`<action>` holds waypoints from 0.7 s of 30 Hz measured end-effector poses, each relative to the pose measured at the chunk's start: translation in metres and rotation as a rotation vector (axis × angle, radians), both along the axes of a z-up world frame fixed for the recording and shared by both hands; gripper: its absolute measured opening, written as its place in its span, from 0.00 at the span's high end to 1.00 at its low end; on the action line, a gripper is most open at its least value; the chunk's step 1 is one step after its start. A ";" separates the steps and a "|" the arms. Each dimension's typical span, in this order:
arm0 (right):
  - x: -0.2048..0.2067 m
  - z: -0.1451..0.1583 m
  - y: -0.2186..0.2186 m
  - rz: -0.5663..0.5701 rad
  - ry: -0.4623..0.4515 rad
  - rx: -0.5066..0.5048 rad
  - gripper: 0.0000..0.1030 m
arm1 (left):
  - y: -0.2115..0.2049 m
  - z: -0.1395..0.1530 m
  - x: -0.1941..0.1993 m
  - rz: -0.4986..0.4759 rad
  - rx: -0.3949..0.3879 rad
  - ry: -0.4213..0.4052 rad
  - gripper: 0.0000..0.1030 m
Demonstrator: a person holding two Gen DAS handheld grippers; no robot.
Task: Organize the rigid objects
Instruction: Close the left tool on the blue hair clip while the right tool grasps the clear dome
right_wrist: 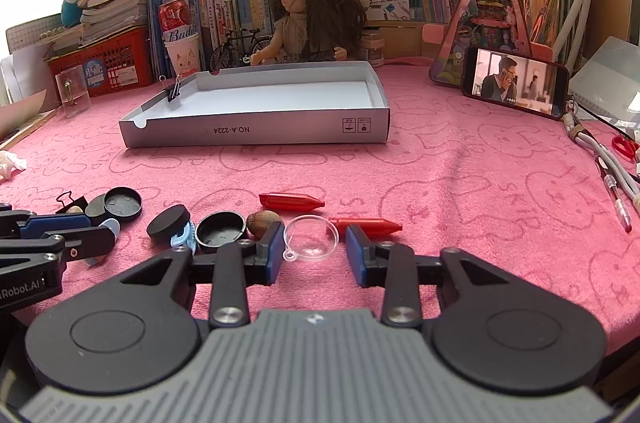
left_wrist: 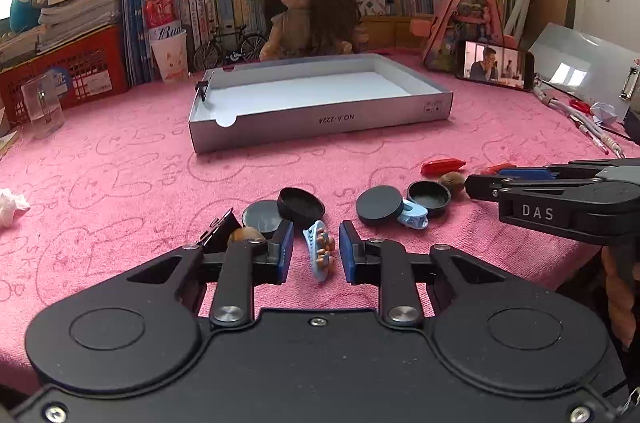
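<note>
A grey shallow box point(left_wrist: 320, 121) point(right_wrist: 256, 135) lies on the pink cloth, with a black binder clip point(right_wrist: 174, 91) on its left wall. My left gripper point(left_wrist: 316, 251) is open around a blue hair clip point(left_wrist: 320, 251) on the cloth. My right gripper point(right_wrist: 314, 249) is open around a clear plastic half-sphere point(right_wrist: 311, 237). Nearby lie black round lids point(left_wrist: 379, 205) point(right_wrist: 220, 230), a walnut point(right_wrist: 262, 221), two red pointed pieces point(right_wrist: 290, 201) point(right_wrist: 370, 225) and a second blue clip point(left_wrist: 414, 215).
A doll point(left_wrist: 308, 11), a model bicycle point(left_wrist: 230, 47), books and red baskets stand behind the box. A phone point(right_wrist: 514, 83) leans at the right, with cables and pens point(right_wrist: 612, 179) near the right edge. A clear cup point(left_wrist: 42, 105) and crumpled tissue point(left_wrist: 10, 207) are at left.
</note>
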State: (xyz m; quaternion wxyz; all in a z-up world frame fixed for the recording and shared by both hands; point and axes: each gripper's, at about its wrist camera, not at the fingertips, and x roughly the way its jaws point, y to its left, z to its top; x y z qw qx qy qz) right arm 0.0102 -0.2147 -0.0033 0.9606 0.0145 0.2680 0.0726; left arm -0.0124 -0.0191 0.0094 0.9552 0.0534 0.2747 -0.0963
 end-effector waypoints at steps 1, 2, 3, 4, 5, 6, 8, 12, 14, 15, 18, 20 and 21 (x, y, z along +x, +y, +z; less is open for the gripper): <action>0.000 0.000 0.000 0.000 0.000 0.000 0.54 | -0.002 0.001 -0.002 -0.012 0.012 -0.014 0.77; 0.000 0.000 0.000 0.000 0.000 0.000 0.54 | -0.004 0.001 -0.004 -0.023 0.025 -0.023 0.77; 0.000 0.000 0.000 -0.001 0.000 0.001 0.54 | -0.007 0.001 -0.006 -0.030 0.038 -0.031 0.77; 0.000 0.000 0.000 -0.001 0.000 0.001 0.54 | -0.009 0.000 -0.007 -0.037 0.043 -0.034 0.77; 0.000 0.000 0.000 -0.001 0.000 0.001 0.54 | -0.010 0.000 -0.008 -0.047 0.040 -0.035 0.77; 0.000 0.000 0.000 -0.001 0.000 0.001 0.54 | -0.012 -0.001 -0.008 -0.057 0.036 -0.032 0.77; 0.000 0.000 0.000 -0.001 0.000 0.000 0.54 | -0.013 -0.003 -0.008 -0.061 0.037 -0.022 0.77; 0.000 0.000 0.000 -0.001 0.000 0.001 0.54 | -0.012 -0.005 -0.006 -0.050 0.046 -0.015 0.77; 0.000 0.000 0.000 -0.001 0.000 0.001 0.54 | -0.009 -0.006 -0.004 -0.035 0.046 -0.004 0.77; 0.000 0.000 0.000 -0.001 0.000 0.000 0.54 | -0.008 -0.007 -0.003 -0.028 0.047 0.004 0.77; 0.000 0.000 0.000 0.000 -0.001 -0.001 0.54 | -0.005 -0.009 0.002 -0.009 0.044 0.025 0.77; 0.000 0.000 0.000 0.000 -0.002 -0.006 0.54 | -0.004 -0.011 0.004 -0.006 0.039 0.034 0.77; 0.000 -0.001 0.000 -0.001 -0.004 -0.008 0.54 | -0.003 -0.011 0.004 -0.005 0.039 0.033 0.77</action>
